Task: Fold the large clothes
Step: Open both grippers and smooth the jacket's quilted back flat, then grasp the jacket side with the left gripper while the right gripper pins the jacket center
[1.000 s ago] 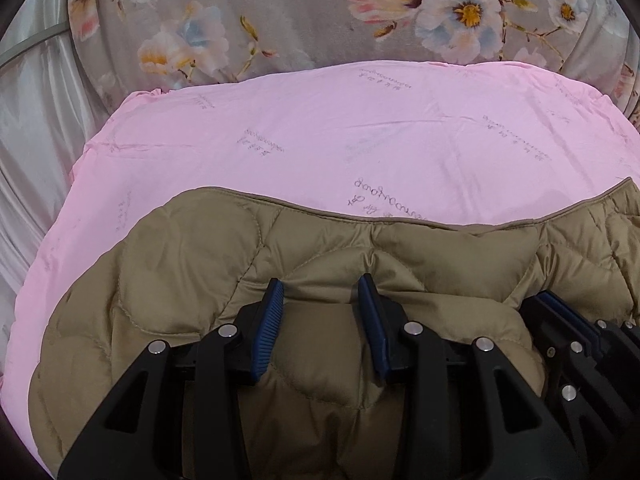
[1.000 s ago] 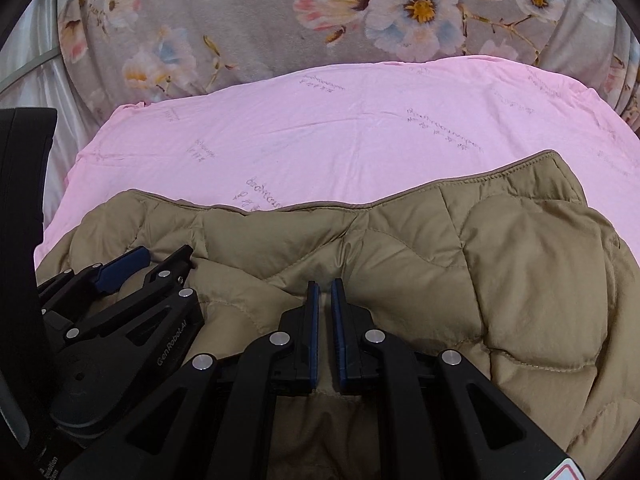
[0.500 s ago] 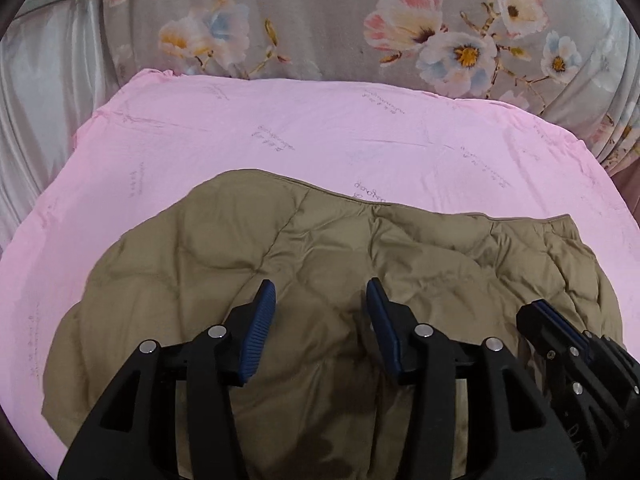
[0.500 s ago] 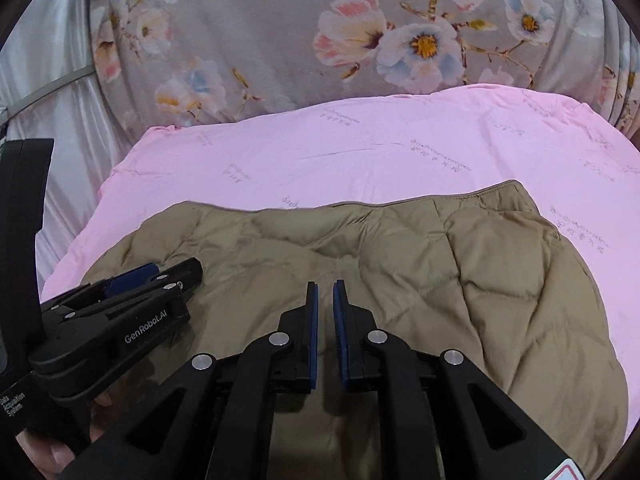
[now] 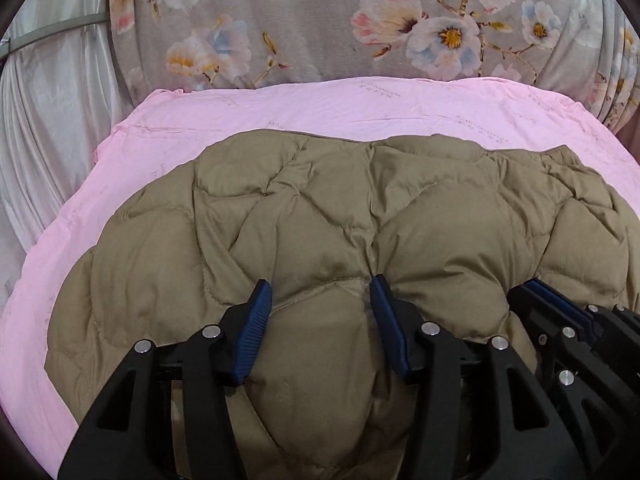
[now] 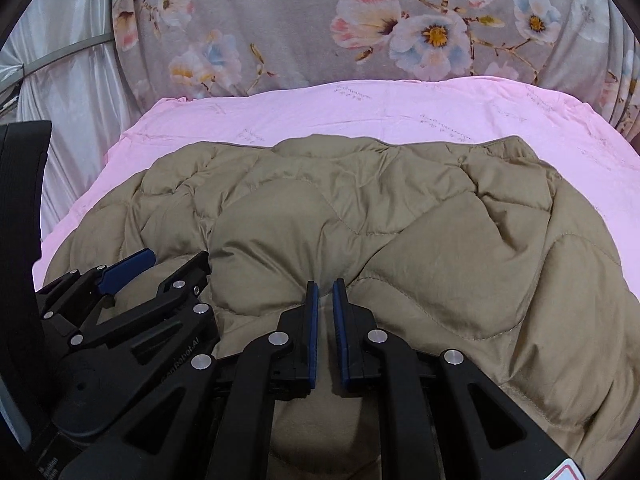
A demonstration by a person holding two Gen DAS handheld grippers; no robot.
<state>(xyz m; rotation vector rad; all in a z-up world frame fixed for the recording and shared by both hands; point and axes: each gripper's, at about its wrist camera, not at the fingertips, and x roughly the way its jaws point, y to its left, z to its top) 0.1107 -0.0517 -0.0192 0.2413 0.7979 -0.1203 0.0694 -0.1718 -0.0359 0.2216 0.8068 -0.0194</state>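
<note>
A tan quilted jacket (image 5: 320,208) (image 6: 380,208) lies spread on a pink sheet (image 5: 360,108) (image 6: 400,108). My left gripper (image 5: 320,284) hovers over the jacket's near part. Its jaws are opening, and puffy fabric bulges up between the blue pads (image 5: 256,320) without being pressed. Just to its right is my right gripper (image 6: 324,282), its pads almost together with a thin fold of the jacket in the narrow gap; creases run out from the tips. The right gripper (image 5: 536,286) shows at the edge of the left wrist view, and the left gripper (image 6: 172,260) at the lower left of the right wrist view.
A grey floral cover (image 5: 320,20) (image 6: 320,20) rises behind the pink sheet. Silvery draped cloth (image 5: 48,140) hangs at the left. A strip of bare pink sheet rings the jacket on the far, left and right sides.
Both grippers have drawn back toward me, and more of the jacket now shows ahead of them. The left jaws have spread wider and no longer pinch the fabric. The right jaws stay nearly closed.
</note>
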